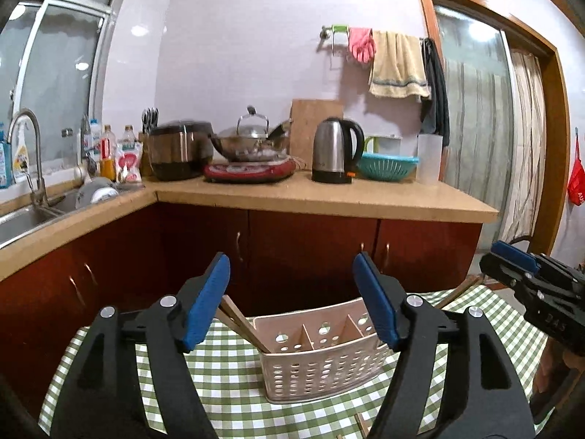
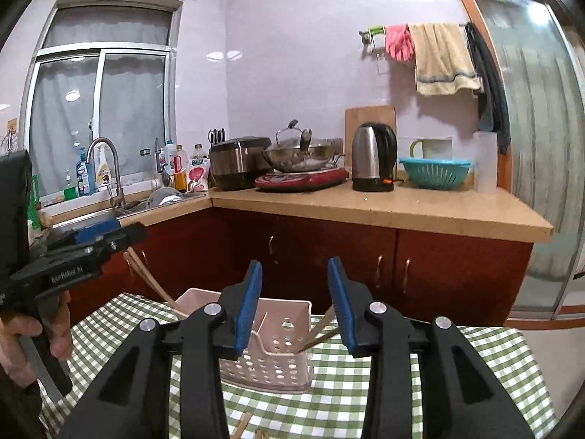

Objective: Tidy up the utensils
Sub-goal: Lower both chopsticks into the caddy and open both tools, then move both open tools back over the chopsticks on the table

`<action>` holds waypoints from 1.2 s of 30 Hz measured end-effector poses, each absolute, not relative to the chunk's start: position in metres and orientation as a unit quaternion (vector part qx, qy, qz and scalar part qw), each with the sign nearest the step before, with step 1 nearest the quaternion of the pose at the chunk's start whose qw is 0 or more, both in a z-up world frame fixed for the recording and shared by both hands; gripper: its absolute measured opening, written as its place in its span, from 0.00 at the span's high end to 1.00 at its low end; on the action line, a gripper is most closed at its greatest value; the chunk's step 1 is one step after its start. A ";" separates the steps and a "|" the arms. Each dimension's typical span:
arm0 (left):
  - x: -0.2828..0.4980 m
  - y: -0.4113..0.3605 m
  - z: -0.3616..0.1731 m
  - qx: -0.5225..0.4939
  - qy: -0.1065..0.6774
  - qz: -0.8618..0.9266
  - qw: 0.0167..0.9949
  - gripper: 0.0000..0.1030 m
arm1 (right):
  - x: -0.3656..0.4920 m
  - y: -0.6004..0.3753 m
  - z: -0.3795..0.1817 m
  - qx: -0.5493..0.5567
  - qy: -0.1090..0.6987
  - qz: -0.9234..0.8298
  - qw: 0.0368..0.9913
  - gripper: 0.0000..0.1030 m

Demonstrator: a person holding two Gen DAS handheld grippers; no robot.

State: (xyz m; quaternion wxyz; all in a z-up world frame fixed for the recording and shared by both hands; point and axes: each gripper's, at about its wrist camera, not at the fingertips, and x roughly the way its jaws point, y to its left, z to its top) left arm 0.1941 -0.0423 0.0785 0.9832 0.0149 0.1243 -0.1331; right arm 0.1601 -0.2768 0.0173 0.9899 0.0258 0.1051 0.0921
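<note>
A pale pink perforated utensil holder (image 1: 321,362) (image 2: 268,364) stands on the green checked tablecloth (image 1: 226,380) (image 2: 340,384). Wooden chopsticks (image 1: 239,320) (image 2: 153,285) lean out of its left compartment. Another pair of chopsticks (image 2: 318,334) leans out of its right end, just beside my right gripper's right finger. My left gripper (image 1: 291,259) hangs open over the holder with nothing between its blue pads. My right gripper (image 2: 294,263) is open too, narrower, and also empty. Each gripper shows at the edge of the other's view: the right gripper (image 1: 493,256), and the left gripper (image 2: 109,232) held by a hand (image 2: 58,329).
Loose wooden sticks (image 2: 243,424) (image 1: 362,426) lie on the cloth near me. Beyond the table runs a wooden counter (image 1: 329,197) over red cabinets, bearing a kettle (image 1: 338,150), a wok (image 1: 252,141), a rice cooker (image 1: 181,150), a teal colander (image 1: 387,164) and a sink (image 1: 22,219).
</note>
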 end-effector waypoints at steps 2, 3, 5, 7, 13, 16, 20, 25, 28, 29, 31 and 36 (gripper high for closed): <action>0.180 -0.041 0.083 0.013 0.113 -0.133 0.985 0.30 | 0.147 -0.276 0.018 0.019 0.100 0.089 0.991 0.63; 0.172 -0.041 0.083 0.013 0.109 -0.134 0.985 0.30 | 0.140 -0.276 0.017 0.016 0.098 0.086 0.991 0.63; 0.157 -0.039 0.082 0.012 0.104 -0.132 0.986 0.30 | 0.125 -0.277 0.014 0.012 0.097 0.083 0.992 0.63; 0.140 -0.038 0.075 0.011 0.108 -0.130 0.986 0.30 | 0.111 -0.278 0.007 0.009 0.099 0.081 0.992 0.63; 0.110 -0.039 0.043 0.015 0.145 -0.125 0.981 0.31 | 0.074 -0.281 -0.023 0.001 0.110 0.071 0.991 0.63; 0.098 -0.035 0.019 0.004 0.176 -0.124 0.977 0.32 | 0.057 -0.286 -0.048 0.009 0.133 0.071 0.989 0.63; 0.081 -0.032 -0.009 -0.002 0.207 -0.122 0.971 0.33 | 0.041 -0.292 -0.079 0.015 0.164 0.069 0.984 0.63; 0.059 -0.033 -0.045 -0.004 0.249 -0.115 0.962 0.39 | 0.026 -0.298 -0.117 0.014 0.204 0.075 0.976 0.65; 0.048 -0.036 -0.069 0.009 0.277 -0.114 0.954 0.40 | 0.019 -0.301 -0.137 0.012 0.226 0.078 0.971 0.70; 0.045 -0.038 -0.075 0.011 0.284 -0.114 0.952 0.42 | 0.017 -0.301 -0.141 0.013 0.230 0.078 0.970 0.70; 0.040 -0.038 -0.086 0.013 0.295 -0.114 0.949 0.44 | 0.013 -0.305 -0.151 0.016 0.240 0.080 0.967 0.73; 0.028 -0.040 -0.112 0.017 0.322 -0.111 0.940 0.47 | 0.005 -0.307 -0.170 0.018 0.258 0.088 0.962 0.77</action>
